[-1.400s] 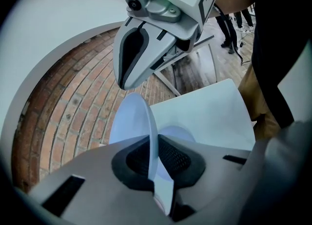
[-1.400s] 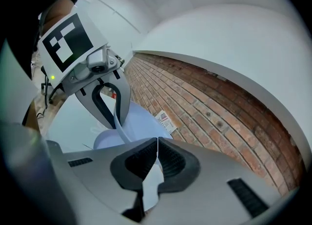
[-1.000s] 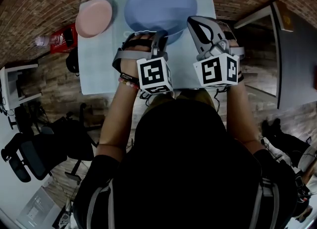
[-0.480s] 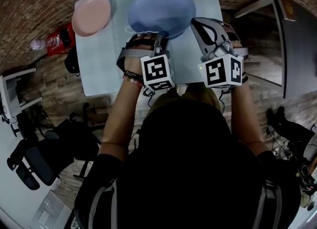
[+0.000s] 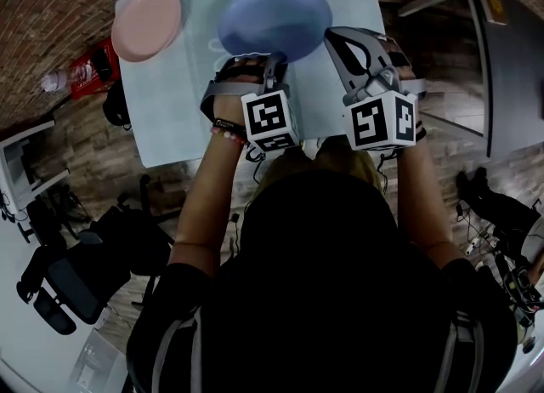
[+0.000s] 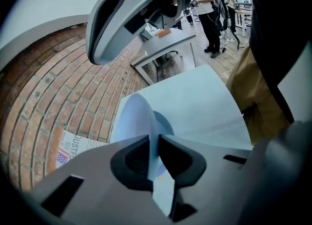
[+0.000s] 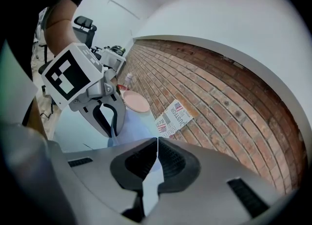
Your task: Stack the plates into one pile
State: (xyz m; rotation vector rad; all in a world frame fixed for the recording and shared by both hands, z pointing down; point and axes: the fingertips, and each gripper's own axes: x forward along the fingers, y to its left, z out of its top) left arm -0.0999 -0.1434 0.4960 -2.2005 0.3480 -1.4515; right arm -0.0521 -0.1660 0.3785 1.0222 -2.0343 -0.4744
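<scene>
**Blue plate gripped at its rim by both tongs**

The left tongs (image 6: 157,146) stand narrow on the near rim of the blue plate (image 5: 274,17). Their jaws have just been easing apart, but the rim sits between the pads with no gap visible. The right tongs (image 7: 157,146) are closed to a slit on the plate's right rim. The plate extends ahead of both tongs, over the desk (image 5: 178,111). The pink plate (image 5: 148,21) lies ahead and left of the left tongs, apart from the blue plate.

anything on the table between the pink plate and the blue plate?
Nothing. In the head view, the strip of pale table between the pink plate and the blue plate is bare.
</scene>
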